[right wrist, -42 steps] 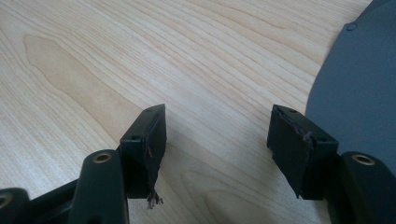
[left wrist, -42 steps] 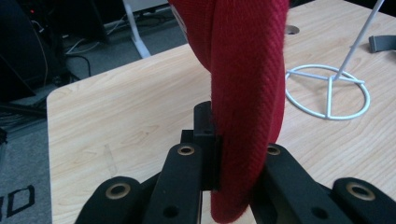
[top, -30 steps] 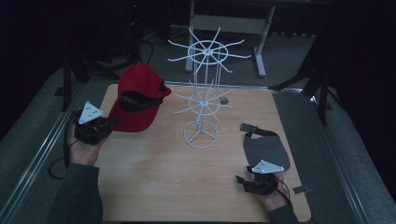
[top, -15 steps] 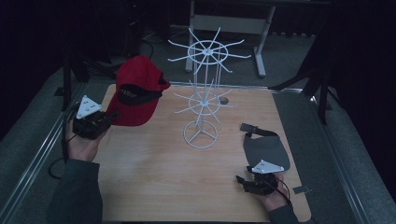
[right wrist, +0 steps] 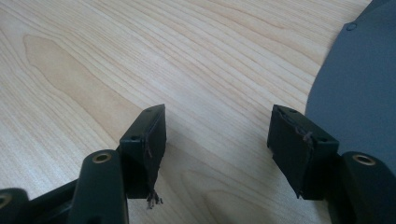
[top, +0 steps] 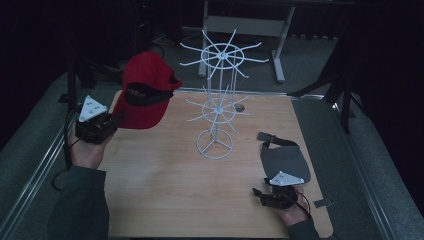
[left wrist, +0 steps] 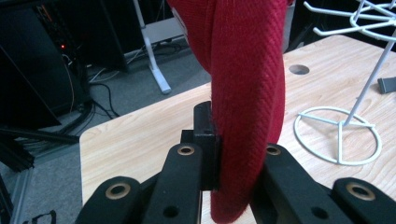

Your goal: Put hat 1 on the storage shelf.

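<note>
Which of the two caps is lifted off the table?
The red cap, pinched by its brim in the left gripper. The dark grey cap lies flat on the table beside the right gripper.

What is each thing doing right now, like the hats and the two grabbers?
Red fabric cap: lifted off the table, pinched by its edge.
Left gripper: shut on the red cap.
Right gripper: open, nothing between its jaws, low over the wooden table.
Dark grey flat cap: lying on the table.
White wire hat stand: upright, nothing hanging on it.

Coarse-woven red cloth cap [left wrist: 247, 93] (perhaps wool), matt wood-grain table [right wrist: 140, 56]
</note>
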